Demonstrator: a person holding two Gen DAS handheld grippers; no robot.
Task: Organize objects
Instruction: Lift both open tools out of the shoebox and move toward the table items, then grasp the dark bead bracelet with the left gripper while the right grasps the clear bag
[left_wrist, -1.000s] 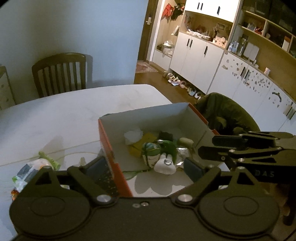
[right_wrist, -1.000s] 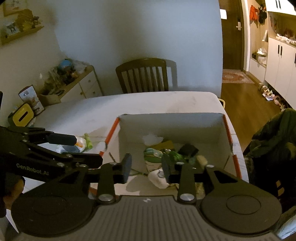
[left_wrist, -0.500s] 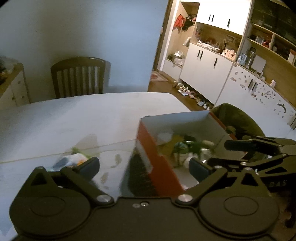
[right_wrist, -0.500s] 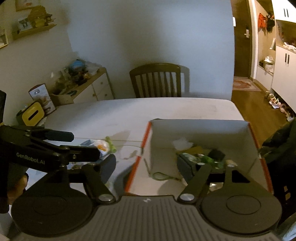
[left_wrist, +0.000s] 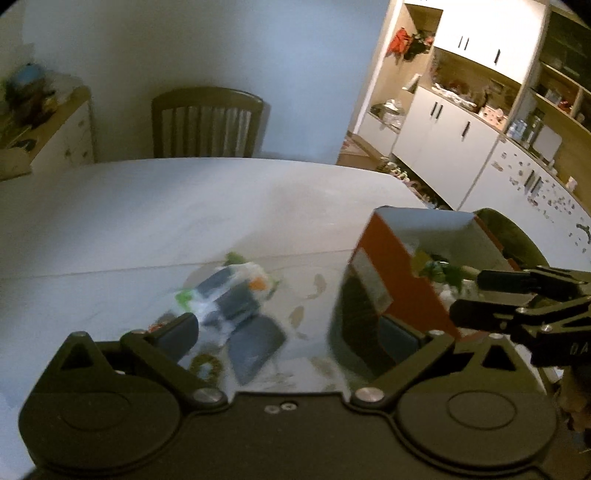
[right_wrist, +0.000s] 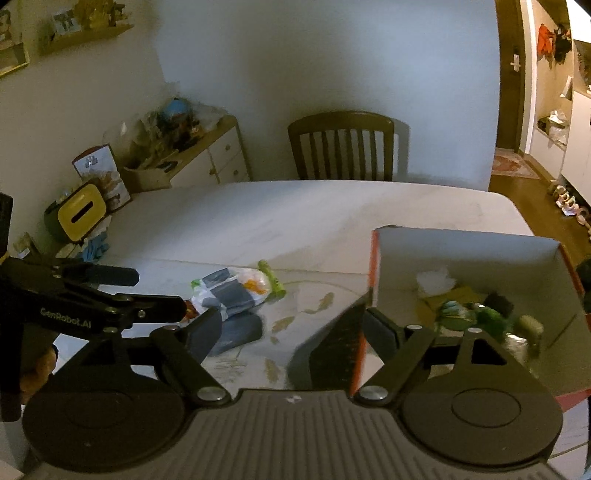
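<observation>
1. I have the left gripper (left_wrist: 288, 336) spread fully wide with nothing between the pads. It hangs over the table (left_wrist: 184, 206), aimed down at the loose clutter.
2. Right gripper (right_wrist: 291, 328): jaws have just been opening and now stand wide, nothing held. Its right finger (right_wrist: 380, 332) sits at the near left corner of the box (right_wrist: 461, 243); whether it touches the wall I cannot tell.
3. Next target, as I judge it, is the plastic packet (left_wrist: 229, 291), at 11 o'clock from the left gripper's gap and at 10 o'clock from the right's. White film with grey, orange and green print, partly motion-blurred in the left view.
4. Handling guess: light, soft, crinkly, slippery film. It will deform rather than resist. I'd pinch across the bulky middle, not a loose edge, or it slides out.
5. A green tube-like piece (right_wrist: 271, 278) lies at the packet's far end, at 12 o'clock from it. Touching or just beside: I cannot tell.
6. A dark flat item (left_wrist: 255, 347) lies just nearer than the packet, close to the left gripper's gap. It looks thin and low, so I'd need to take it by an edge.
7. The box at 2 o'clock already holds green, white and yellow items. Cardboard, light, may skid if bumped.
</observation>
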